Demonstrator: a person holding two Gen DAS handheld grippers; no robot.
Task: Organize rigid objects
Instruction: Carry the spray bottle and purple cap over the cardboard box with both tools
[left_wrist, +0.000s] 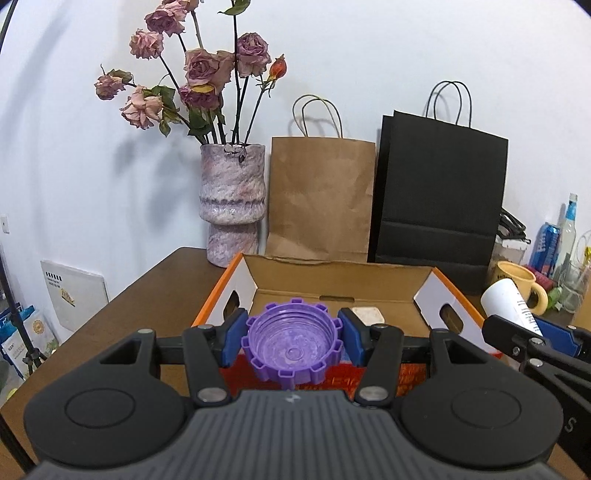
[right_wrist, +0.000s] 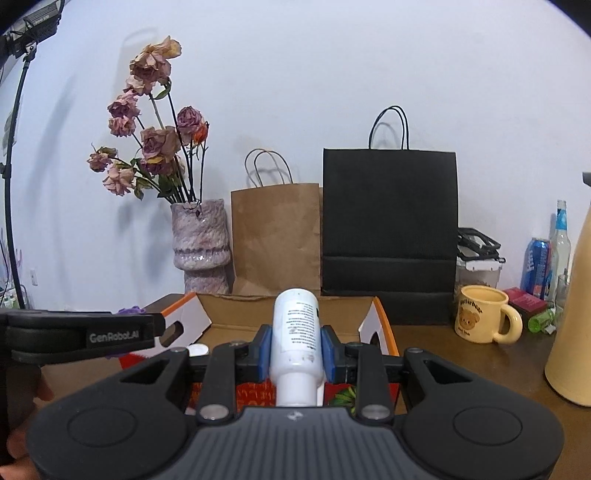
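Observation:
My left gripper (left_wrist: 291, 336) is shut on a purple ridged cap (left_wrist: 291, 341), hollow side toward the camera, held just in front of the open cardboard box (left_wrist: 332, 284) with orange edges. A whitish square object (left_wrist: 367, 314) lies inside the box. My right gripper (right_wrist: 295, 347) is shut on a white bottle (right_wrist: 295, 336) with printed text, its base pointing at the same box (right_wrist: 288, 314). In the left wrist view the right gripper (left_wrist: 532, 332) and the bottle (left_wrist: 511, 301) appear at the right edge. The left gripper's side (right_wrist: 85, 332) crosses the right wrist view.
A purple vase of dried roses (left_wrist: 231, 199), a brown paper bag (left_wrist: 321, 199) and a black paper bag (left_wrist: 439, 195) stand behind the box. A yellow mug (right_wrist: 484, 314), a blue can (right_wrist: 535, 266), a glass bottle (right_wrist: 561, 243) and a cream-coloured object (right_wrist: 572, 325) crowd the right side of the brown table (left_wrist: 147, 295).

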